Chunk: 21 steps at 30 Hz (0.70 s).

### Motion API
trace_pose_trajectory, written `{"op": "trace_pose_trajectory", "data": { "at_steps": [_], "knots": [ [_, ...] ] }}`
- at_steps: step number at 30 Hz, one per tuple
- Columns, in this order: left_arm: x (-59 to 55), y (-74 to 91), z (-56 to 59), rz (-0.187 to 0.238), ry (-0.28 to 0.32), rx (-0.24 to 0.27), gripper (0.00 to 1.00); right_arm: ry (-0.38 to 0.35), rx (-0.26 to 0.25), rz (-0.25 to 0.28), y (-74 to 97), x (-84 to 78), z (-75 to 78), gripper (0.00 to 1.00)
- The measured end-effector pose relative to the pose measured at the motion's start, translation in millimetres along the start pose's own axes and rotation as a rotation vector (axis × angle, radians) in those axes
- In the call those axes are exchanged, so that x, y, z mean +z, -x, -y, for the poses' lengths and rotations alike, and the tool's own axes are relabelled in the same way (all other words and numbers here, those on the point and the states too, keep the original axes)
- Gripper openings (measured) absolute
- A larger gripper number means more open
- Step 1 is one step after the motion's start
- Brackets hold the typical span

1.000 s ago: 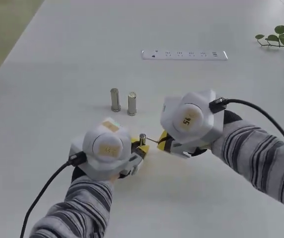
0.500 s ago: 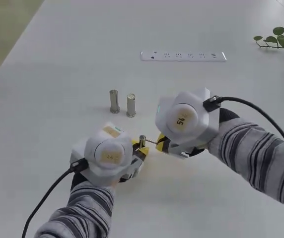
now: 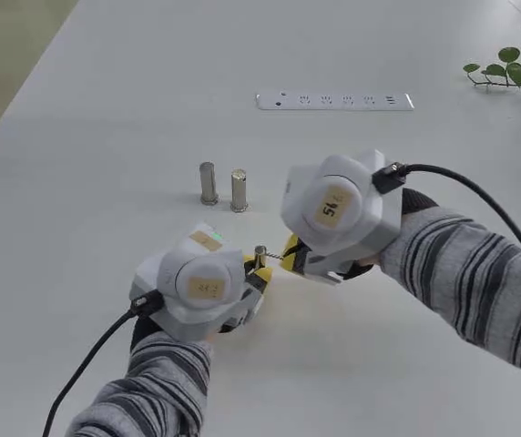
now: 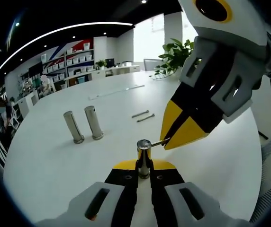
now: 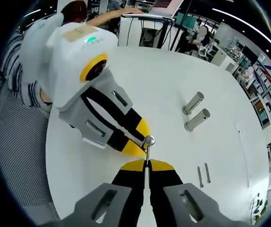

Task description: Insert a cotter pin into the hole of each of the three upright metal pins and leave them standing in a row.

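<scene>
My left gripper (image 4: 144, 166) is shut on a short metal pin (image 4: 144, 152), holding it upright on the white table (image 3: 106, 137). From the right, my right gripper (image 5: 146, 163) is shut on a thin cotter pin (image 5: 146, 153), whose tip touches the held pin's head (image 5: 149, 140). In the head view both grippers, left (image 3: 253, 276) and right (image 3: 289, 259), meet at this pin (image 3: 260, 256). Two more metal pins (image 3: 208, 182) (image 3: 239, 190) stand side by side further back. Two spare cotter pins (image 4: 140, 114) (image 4: 146, 117) lie on the table.
A white power strip (image 3: 335, 100) lies across the far side of the table. Plant leaves (image 3: 506, 68) reach in at the far right corner. Black cables trail from both grippers, and striped sleeves (image 3: 479, 282) cover the near table.
My right gripper has rolled and edged slightly left toward the held pin. My left gripper and the two standing pins keep their places.
</scene>
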<state>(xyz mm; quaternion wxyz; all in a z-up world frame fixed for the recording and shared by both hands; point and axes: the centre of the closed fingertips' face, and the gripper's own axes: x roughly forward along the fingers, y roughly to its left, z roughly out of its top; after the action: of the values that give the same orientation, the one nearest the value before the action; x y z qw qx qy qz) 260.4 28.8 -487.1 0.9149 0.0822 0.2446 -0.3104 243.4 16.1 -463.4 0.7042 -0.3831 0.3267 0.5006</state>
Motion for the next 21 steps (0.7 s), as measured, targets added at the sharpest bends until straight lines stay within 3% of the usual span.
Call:
{"op": "trace_pose_trajectory", "data": {
  "at_steps": [11,16,18,21],
  "knots": [
    [-0.2,1.1,1.0,0.000,0.003,0.007,0.05,0.013,-0.009,0.027,-4.8,10.1,-0.4,0.00],
    [-0.5,1.8,1.1,0.002,0.012,0.011,0.05,-0.057,-0.009,0.050,-4.1,13.2,0.0,0.00],
    [-0.7,1.7,1.2,0.002,0.018,0.013,0.05,-0.101,-0.001,0.098,-1.8,18.4,-1.4,0.05],
    [-0.7,1.4,1.7,-0.001,0.020,0.015,0.05,-0.149,0.004,0.112,2.2,17.3,-0.7,0.08]
  ]
}}
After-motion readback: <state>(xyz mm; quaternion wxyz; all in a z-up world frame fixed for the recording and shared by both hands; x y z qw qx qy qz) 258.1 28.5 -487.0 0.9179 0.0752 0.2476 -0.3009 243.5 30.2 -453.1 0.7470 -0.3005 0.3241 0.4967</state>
